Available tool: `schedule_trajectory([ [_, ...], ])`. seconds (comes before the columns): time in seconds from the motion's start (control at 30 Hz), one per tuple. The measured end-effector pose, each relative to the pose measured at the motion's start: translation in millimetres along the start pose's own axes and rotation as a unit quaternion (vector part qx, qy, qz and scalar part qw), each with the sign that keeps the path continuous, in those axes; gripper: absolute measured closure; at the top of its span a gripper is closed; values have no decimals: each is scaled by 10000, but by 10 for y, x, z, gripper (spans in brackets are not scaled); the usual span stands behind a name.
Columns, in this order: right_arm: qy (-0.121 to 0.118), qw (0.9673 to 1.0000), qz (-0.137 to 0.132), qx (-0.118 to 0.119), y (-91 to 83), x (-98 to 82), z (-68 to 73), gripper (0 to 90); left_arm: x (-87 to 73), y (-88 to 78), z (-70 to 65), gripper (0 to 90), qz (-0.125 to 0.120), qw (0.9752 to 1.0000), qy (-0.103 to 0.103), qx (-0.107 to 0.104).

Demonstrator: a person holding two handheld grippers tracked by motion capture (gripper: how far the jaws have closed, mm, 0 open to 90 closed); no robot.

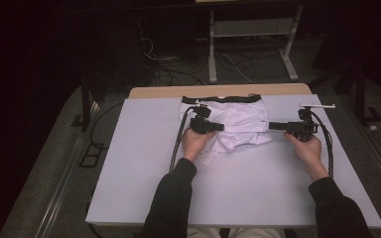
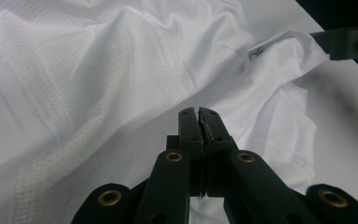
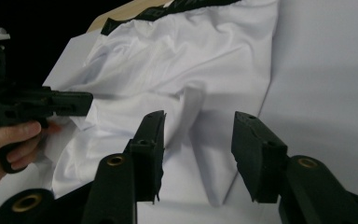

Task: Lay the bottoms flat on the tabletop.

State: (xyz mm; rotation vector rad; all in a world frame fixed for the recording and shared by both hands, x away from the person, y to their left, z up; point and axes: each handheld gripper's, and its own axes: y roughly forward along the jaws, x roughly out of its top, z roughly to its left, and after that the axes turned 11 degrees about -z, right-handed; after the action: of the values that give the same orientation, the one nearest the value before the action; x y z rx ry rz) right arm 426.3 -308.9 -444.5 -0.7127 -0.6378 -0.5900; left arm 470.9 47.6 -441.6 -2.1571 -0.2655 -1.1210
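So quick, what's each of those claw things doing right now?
Left gripper: shut; whether it pinches the white garment can't be told.
Right gripper: open, a fold of the garment between its jaws, not pressed.

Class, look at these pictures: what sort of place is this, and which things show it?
Probably a lab or workshop: a plain grey table, loose cables on the floor behind it, and a metal bench frame in a dark room.

The garment [image 1: 238,124] was white, with a fine perforated mesh texture and a black waistband [image 1: 222,99]. The counter [image 1: 258,183] was pale grey, its far edge light wood. Both grippers were black, with brass-coloured rivets. The person's sleeves [image 1: 171,198] were black.
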Motion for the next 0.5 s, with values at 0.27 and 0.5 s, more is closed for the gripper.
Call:
schedule_trajectory([
  [0.27,-1,9999,-111,104,10,22,-21,487,4,5,-39,884,-47,10000,55,-51],
  [0.5,72,9999,102,68,154,13,-25,632,-30,69,-117,882,43,9996,227,-148],
])
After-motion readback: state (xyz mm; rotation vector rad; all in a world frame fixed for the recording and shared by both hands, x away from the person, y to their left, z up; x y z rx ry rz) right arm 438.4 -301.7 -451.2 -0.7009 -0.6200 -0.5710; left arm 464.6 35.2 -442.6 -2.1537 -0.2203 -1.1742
